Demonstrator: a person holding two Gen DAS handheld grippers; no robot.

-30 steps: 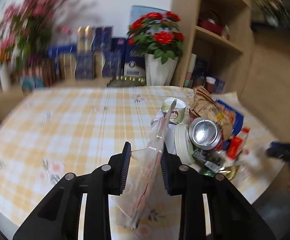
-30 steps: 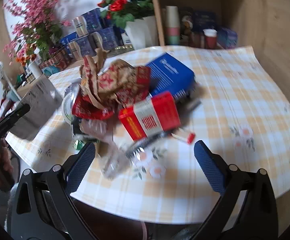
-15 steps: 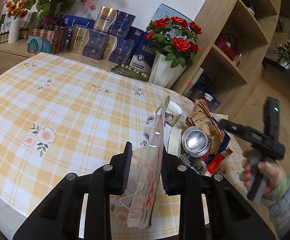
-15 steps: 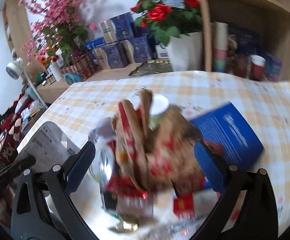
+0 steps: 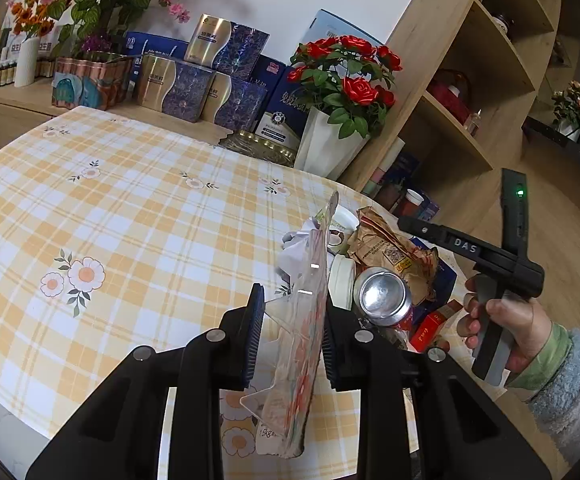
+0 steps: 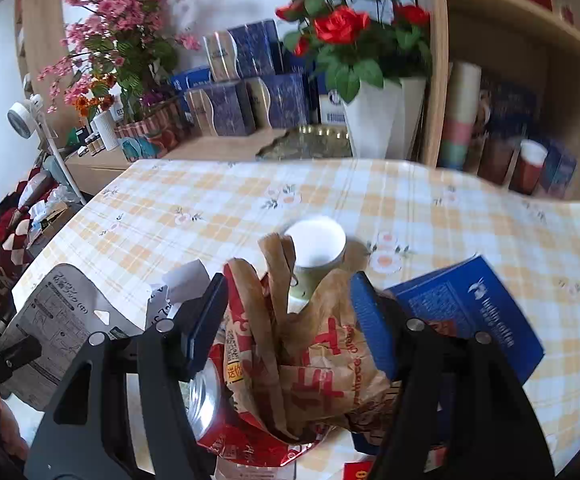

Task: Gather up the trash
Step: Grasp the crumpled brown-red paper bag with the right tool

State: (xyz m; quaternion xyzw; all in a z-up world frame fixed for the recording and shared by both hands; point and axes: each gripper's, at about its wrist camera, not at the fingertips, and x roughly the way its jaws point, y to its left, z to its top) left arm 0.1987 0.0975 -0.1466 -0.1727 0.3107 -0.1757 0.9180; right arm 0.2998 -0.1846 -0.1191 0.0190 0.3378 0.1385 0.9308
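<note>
My left gripper (image 5: 290, 340) is shut on a flat clear plastic package (image 5: 302, 340), held on edge above the table. It shows grey with print at the left of the right wrist view (image 6: 65, 328). A trash pile lies beyond it: a silver can (image 5: 384, 294), a crumpled brown and red paper bag (image 5: 390, 252), a paper cup (image 5: 344, 222), a red box (image 5: 426, 326). My right gripper (image 6: 285, 320) is open, its fingers on either side of the brown bag (image 6: 314, 368), not closed on it. The cup (image 6: 316, 248) stands just beyond.
A blue box (image 6: 470, 312) lies right of the bag. The checked tablecloth (image 5: 109, 220) covers the table. A white vase of red roses (image 5: 330, 144), gift boxes (image 5: 193, 76) and a wooden shelf (image 5: 470, 100) stand behind.
My right gripper has swung in over the trash pile and lowered around the brown bag, its jaws narrowing. My left gripper has kept hold of the plastic package.
</note>
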